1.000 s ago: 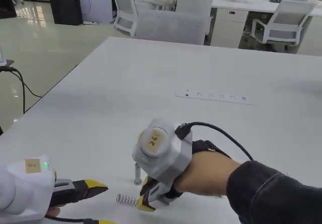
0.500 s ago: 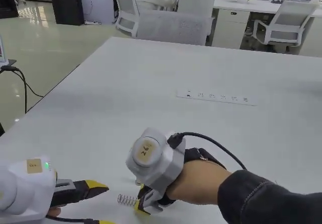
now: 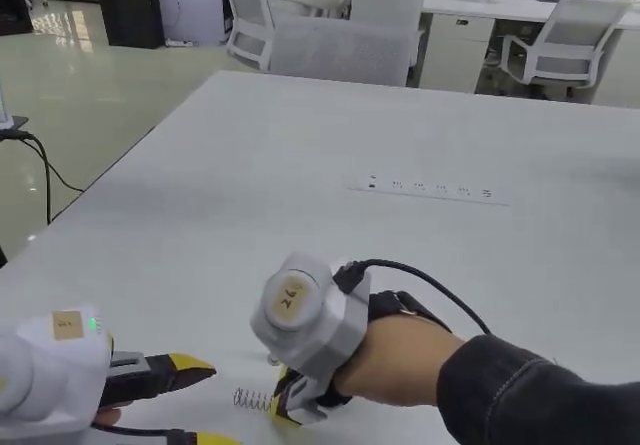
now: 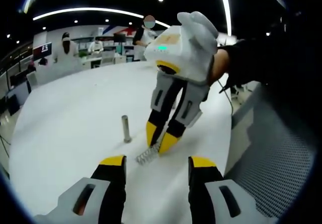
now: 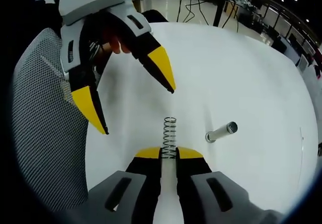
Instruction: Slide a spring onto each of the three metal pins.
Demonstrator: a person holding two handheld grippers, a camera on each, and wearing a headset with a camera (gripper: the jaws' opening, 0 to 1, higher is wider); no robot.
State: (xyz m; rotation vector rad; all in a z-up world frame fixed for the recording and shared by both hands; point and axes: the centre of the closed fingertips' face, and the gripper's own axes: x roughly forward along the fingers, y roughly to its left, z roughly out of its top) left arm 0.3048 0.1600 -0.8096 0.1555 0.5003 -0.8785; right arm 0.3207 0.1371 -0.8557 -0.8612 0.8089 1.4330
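Edged slightly leftward, right claw (image 5: 169, 153) clamps the spring (image 5: 169, 132) by one end, facing the wide-spread left claw (image 4: 157, 162).

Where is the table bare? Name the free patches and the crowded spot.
Crowded: the near edge, where the left gripper, right gripper, spring and pin sit close together. Free: the broad table between that cluster and the socket strip, and beyond the strip to the far edge.
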